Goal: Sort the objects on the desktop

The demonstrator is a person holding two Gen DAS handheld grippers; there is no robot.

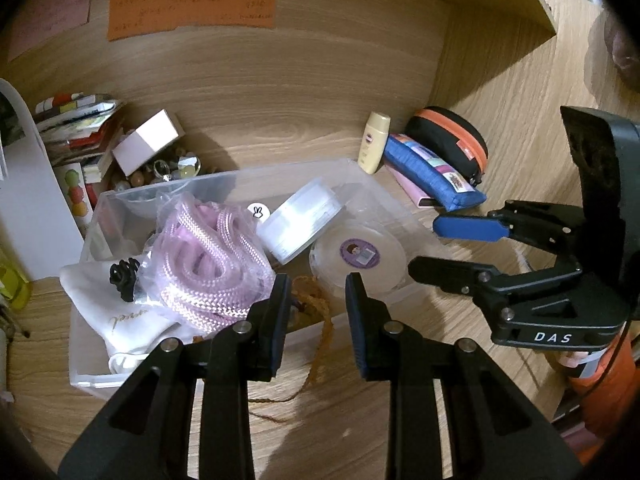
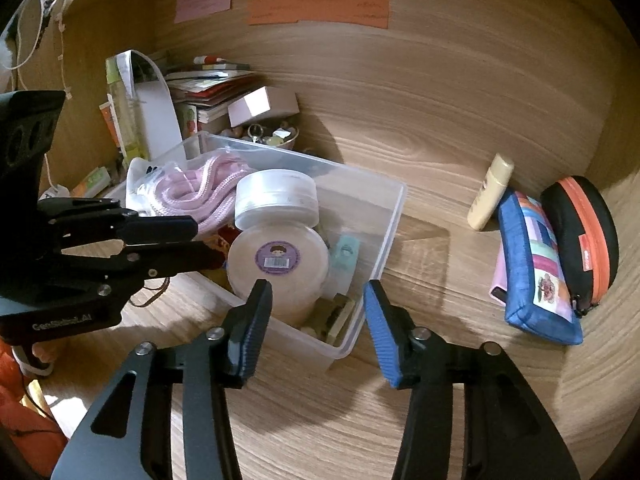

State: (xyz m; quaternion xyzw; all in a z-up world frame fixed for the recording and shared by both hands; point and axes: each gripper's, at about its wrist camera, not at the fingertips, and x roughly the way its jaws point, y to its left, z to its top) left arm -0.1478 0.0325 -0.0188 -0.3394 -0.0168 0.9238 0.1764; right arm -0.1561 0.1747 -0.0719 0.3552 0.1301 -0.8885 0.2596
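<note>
Both grippers, L (image 1: 316, 300) & R (image 2: 318, 308), apart, grasping nothing, over clear bin (image 2: 384, 232); next: fetch blue pouch (image 2: 536, 272).

Wood-grain desk (image 2: 400, 420) w/ matching back panel (image 1: 280, 92); pink, green, orange notes (image 2: 318, 4) stuck up top; warm light

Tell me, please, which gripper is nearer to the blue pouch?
Right. The right gripper hovers at the clear bin's corner on the side facing the blue pouch; the left gripper sits over the bin's far side, by the pink rope.
</note>
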